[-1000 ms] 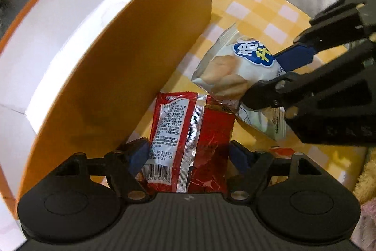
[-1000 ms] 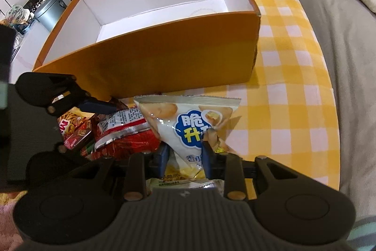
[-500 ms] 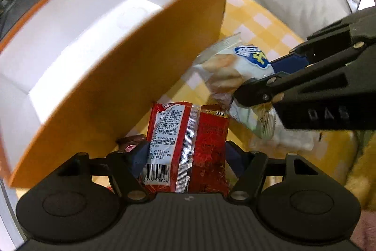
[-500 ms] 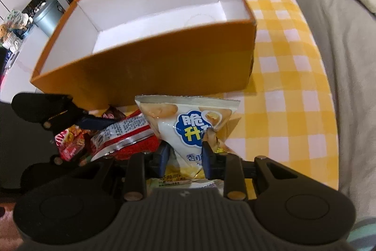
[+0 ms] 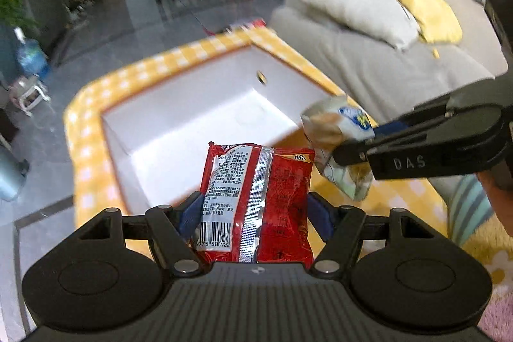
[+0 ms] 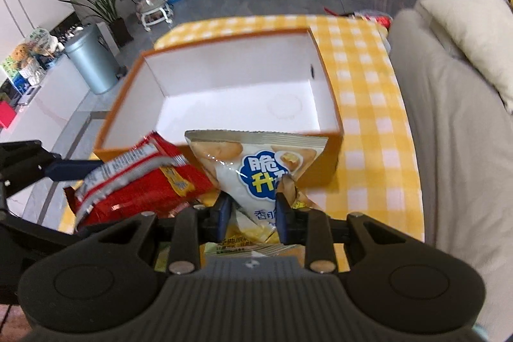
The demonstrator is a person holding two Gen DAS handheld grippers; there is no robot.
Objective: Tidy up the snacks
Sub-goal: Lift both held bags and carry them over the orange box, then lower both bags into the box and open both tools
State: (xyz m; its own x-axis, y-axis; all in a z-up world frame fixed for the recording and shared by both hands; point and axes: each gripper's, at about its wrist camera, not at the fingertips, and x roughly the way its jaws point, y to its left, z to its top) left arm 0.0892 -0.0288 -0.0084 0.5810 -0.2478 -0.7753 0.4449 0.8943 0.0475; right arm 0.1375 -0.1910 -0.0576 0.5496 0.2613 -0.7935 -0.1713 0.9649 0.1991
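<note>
Left wrist view: the left gripper point(image 5: 253, 210) clamps a flat red foil snack packet point(image 5: 256, 201), its long axis pointing forward over the near wall of the open orange cardboard box with white interior point(image 5: 198, 117), which lies ahead and below.

Right wrist view: the right gripper point(image 6: 251, 209) pinches a white crinkled crisp bag point(image 6: 256, 169), short of the box's near wall; the left packet is probably nearer to release.

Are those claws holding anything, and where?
Left gripper pinches the red packet at its sides; right gripper clamps the white chip bag near its bottom.
</note>
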